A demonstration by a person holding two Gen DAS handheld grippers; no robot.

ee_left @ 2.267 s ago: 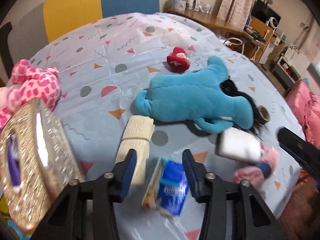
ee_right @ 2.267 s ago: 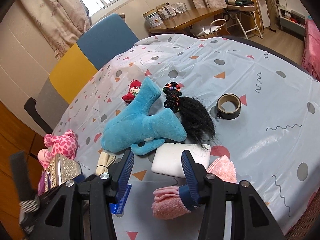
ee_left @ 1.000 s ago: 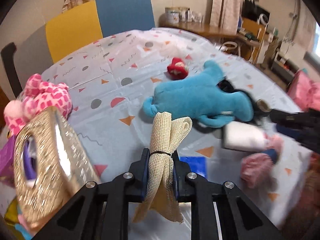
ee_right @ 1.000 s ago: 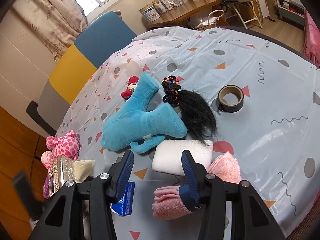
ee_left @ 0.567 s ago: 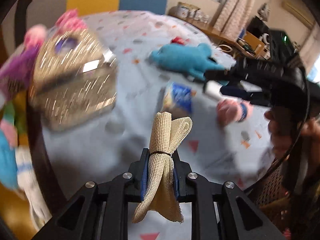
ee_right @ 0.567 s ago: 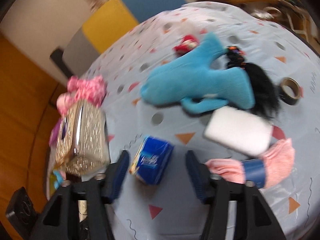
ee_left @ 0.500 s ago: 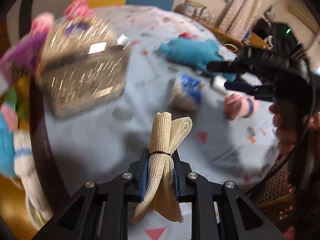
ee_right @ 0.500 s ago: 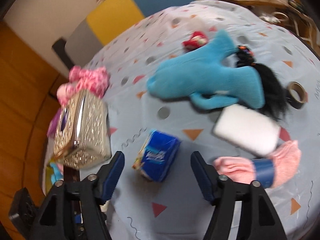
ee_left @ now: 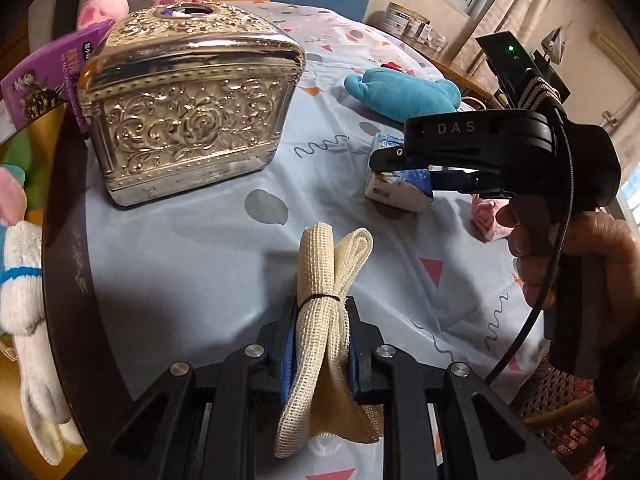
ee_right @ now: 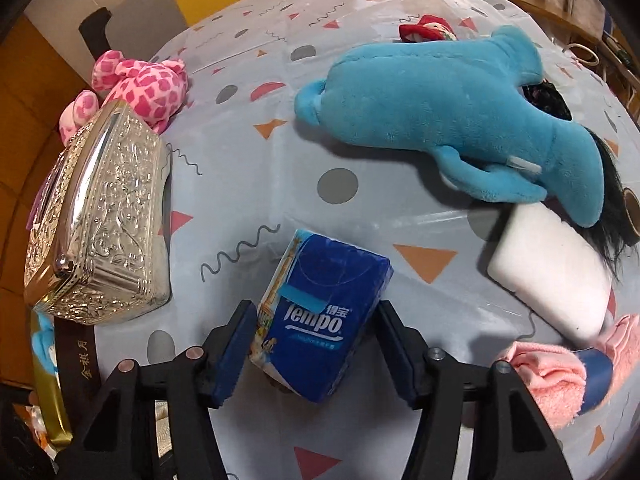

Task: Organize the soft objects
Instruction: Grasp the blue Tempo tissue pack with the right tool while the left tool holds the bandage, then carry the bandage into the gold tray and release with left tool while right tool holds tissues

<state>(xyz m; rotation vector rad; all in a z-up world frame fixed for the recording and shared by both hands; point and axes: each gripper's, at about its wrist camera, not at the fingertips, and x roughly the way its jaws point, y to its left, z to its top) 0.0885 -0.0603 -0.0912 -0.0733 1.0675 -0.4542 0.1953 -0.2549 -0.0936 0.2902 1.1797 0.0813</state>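
My left gripper (ee_left: 320, 304) is shut on a rolled beige mesh cloth (ee_left: 316, 264) and holds it just above the table near its front edge. The right gripper (ee_right: 316, 308) straddles a blue Tempo tissue pack (ee_right: 320, 320) that lies on the tablecloth. Its jaws are closing, with the pads close beside the pack's two sides. In the left wrist view the right gripper (ee_left: 384, 168) shows from the side over the same pack (ee_left: 400, 194), held by a person's hand (ee_left: 560, 248).
An ornate silver box (ee_right: 104, 216) stands left of the pack. A blue plush (ee_right: 440, 92), a white block (ee_right: 552, 280), black hair (ee_right: 616, 200) and a pink towel (ee_right: 552, 368) lie to the right. A pink spotted plush (ee_right: 148, 80) sits behind the box. The table's dark rim (ee_left: 60, 240) curves at the left.
My left gripper swung with the cloth toward the table's front edge by the silver box. The right gripper moved from the white block to the tissue pack and now straddles it.
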